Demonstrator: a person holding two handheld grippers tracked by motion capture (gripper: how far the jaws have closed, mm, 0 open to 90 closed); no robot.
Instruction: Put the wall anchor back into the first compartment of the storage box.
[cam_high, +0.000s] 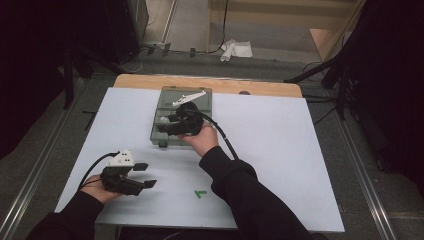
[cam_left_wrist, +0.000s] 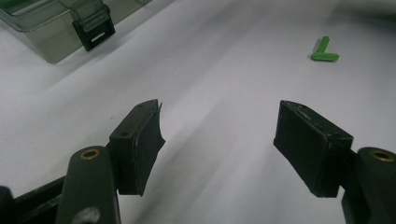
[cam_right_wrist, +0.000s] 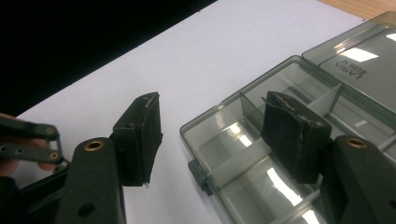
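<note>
A wooden table (cam_high: 265, 89) under a white sheet (cam_high: 280, 165) stands on grey floor (cam_high: 190, 25). Black curtains (cam_high: 30, 75) hang at both sides; a crumpled white cloth (cam_high: 235, 50) lies beyond.

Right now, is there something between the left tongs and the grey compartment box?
Nothing visible does. The left tongs stand open above the bare white sheet, apart from the compartment box. The small green mark lies off to the side.
</note>
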